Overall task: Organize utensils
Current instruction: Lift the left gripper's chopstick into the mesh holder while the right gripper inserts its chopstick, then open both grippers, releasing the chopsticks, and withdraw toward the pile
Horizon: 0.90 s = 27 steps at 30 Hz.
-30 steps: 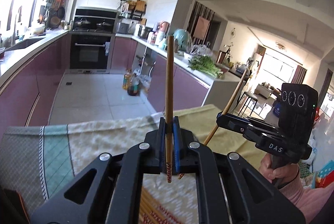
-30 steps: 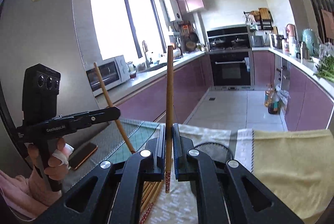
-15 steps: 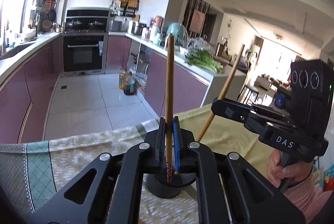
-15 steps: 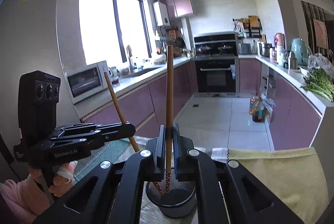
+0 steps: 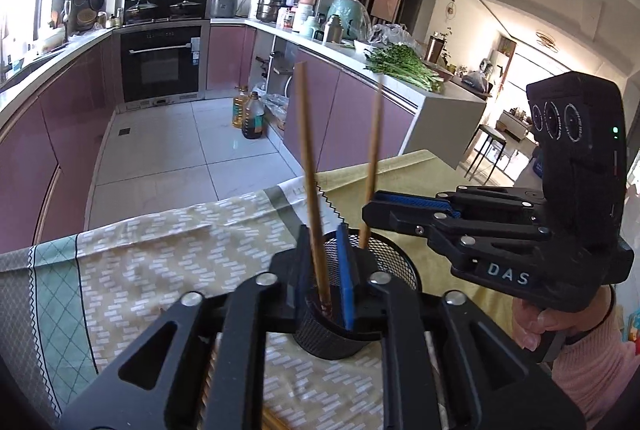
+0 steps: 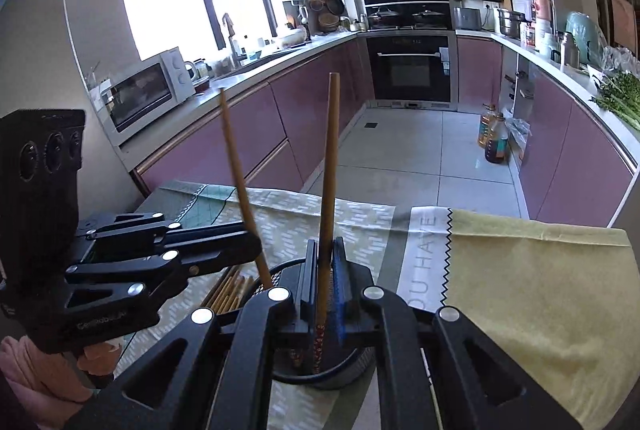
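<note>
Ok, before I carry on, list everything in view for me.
left chopstick: 1, brown, between the left tongs, tip in the holder.
right chopstick: 1, brown, in the right tongs, tip in the holder.
holder: 1, black mesh, on the patterned cloth.
loose chopsticks: bundle, brown, left of the holder.
patterned cloth: 1, green-white, tabletop.
yellow cloth: 1, to its right.
oil bottles: 2, amber, kitchen floor.
greens: 1 bunch, right counter.
left tongs: black, jaws opening around the left chopstick.
right tongs: black, shut on the right chopstick.

a home kitchen: built-in oven [image 5: 160,63], microwave [image 6: 146,93], purple cabinets [image 6: 224,145].
</note>
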Motion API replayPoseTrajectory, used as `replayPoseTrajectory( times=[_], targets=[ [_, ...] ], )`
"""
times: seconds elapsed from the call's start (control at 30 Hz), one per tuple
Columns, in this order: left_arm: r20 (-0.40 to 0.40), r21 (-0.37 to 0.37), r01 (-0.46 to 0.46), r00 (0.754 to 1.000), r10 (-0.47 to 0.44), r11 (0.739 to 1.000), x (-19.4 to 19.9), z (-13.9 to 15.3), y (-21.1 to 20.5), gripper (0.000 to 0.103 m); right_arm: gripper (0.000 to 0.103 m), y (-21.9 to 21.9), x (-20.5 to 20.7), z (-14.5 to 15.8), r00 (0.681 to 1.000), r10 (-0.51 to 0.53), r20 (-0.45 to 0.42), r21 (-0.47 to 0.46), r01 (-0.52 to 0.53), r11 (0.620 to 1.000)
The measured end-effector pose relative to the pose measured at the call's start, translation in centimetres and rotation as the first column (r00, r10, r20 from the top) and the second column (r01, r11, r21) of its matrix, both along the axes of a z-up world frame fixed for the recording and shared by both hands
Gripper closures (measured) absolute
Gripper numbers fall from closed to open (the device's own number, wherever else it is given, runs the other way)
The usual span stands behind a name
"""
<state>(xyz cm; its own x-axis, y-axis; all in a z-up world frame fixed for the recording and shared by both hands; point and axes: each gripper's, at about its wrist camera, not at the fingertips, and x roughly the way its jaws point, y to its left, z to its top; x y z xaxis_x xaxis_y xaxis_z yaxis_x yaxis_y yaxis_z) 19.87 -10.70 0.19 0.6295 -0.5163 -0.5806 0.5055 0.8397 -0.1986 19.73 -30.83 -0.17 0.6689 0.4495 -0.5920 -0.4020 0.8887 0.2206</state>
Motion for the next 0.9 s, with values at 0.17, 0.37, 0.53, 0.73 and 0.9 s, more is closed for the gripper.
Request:
replayPoseTrajectory(
  times=[0.17,0.37,0.53,0.73,0.9],
  targets=[
    [0.059,0.008,-0.063,0.996,0.063,0.998,-1.9,0.4,2.3,0.072,0.082,-0.5,-0.5,-0.2,0.998,-0.047,0.028,0.018,0.047,0.999],
    [0.105,0.043,-0.132,0.986,0.127,0.990,-5.1,0.5,6.6,0.061,0.069,-0.3,-5.2,0.9,0.991,0.033,0.130,0.057,-0.041,0.998],
    [0.035,0.095,-0.172,0.985,0.169,0.981,-6.3,-2.1,9.7,0.061,0.065,2.1,-8.2,-0.6,0.983,0.151,0.104,0.043,-0.156,0.987],
    [-0.081,0.138,-0.184,0.977,0.196,0.973,-6.9,-7.0,11.6,0.063,0.066,5.0,-7.6,-5.4,0.981,0.190,-0.048,0.043,-0.188,0.981],
    [-0.139,0.176,-0.184,0.968,0.209,0.967,-7.1,-9.8,12.1,0.065,0.066,6.8,-7.2,-8.2,0.973,0.190,-0.128,0.034,-0.187,0.982]
  ],
)
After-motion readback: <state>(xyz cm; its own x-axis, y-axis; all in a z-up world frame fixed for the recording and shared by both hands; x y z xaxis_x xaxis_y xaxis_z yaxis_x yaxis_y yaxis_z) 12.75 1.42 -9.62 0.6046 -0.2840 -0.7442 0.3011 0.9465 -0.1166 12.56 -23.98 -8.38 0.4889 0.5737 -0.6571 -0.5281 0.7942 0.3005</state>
